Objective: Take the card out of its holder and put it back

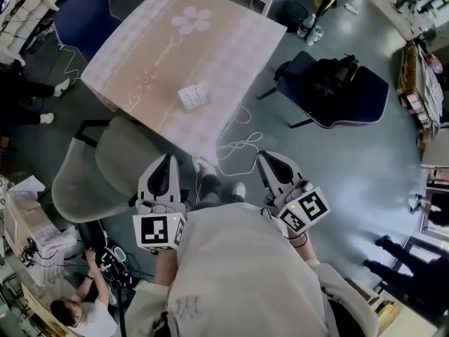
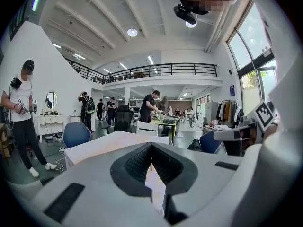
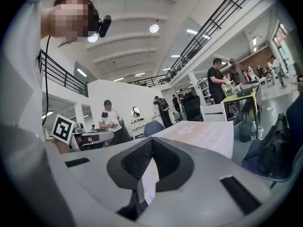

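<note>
1. Card holder (image 1: 193, 95) lies ahead of me at twelve o'clock, out on the table and well apart from both pairs of jaws. I'll take the rest from near to far.
2. My left gripper (image 1: 167, 168) has its jaws pressed together with nothing between them. My right gripper (image 1: 272, 168) is closed the same way and is just as empty.
3. A grey chair (image 1: 105, 163) stands at nine o'clock, just beside my left gripper. A white cable (image 1: 238, 148) loops on the floor between my jaws and the table.
4. The holder rests on the pink flowered tablecloth (image 1: 231, 41), at one o'clock from my left jaws and eleven from my right. I judge the left slightly nearer. It is too small for me to tell the card from the holder or to read its long axis.
5. A blue chair (image 1: 365, 100) holding a black bag (image 1: 333, 76) stands at two o'clock, off my line. Only the near table edge lies in the way.
</note>
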`<move>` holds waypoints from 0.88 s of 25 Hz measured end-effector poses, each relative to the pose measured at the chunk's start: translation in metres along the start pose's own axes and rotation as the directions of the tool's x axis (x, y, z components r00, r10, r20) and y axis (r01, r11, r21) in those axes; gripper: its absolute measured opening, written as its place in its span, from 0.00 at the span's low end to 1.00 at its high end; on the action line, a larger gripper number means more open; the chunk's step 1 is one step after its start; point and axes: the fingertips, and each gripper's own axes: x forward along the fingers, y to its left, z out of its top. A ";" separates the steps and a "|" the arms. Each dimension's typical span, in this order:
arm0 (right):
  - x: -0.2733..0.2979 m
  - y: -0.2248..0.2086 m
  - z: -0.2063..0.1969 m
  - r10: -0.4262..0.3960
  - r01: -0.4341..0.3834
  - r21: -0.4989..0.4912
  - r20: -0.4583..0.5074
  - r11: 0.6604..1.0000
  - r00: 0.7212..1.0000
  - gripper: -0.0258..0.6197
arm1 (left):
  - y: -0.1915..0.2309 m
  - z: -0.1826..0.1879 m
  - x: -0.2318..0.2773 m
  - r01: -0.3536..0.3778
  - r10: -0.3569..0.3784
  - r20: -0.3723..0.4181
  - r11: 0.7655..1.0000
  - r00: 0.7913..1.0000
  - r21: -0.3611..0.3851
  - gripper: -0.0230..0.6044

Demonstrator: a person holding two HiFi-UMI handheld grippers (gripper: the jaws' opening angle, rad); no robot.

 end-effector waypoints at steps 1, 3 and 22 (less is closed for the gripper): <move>0.008 0.001 0.001 -0.003 0.003 -0.001 0.004 1.000 1.000 0.07 | 0.008 0.001 0.004 0.004 -0.004 0.000 1.000 1.000 -0.002 0.04; 0.021 0.001 0.000 -0.013 0.013 0.002 0.007 1.000 1.000 0.07 | 0.021 0.001 0.012 0.011 -0.011 -0.002 1.000 1.000 -0.002 0.04; 0.058 -0.020 0.008 -0.018 0.018 0.013 -0.013 1.000 1.000 0.07 | 0.053 0.001 0.047 0.002 -0.003 -0.031 1.000 1.000 -0.019 0.04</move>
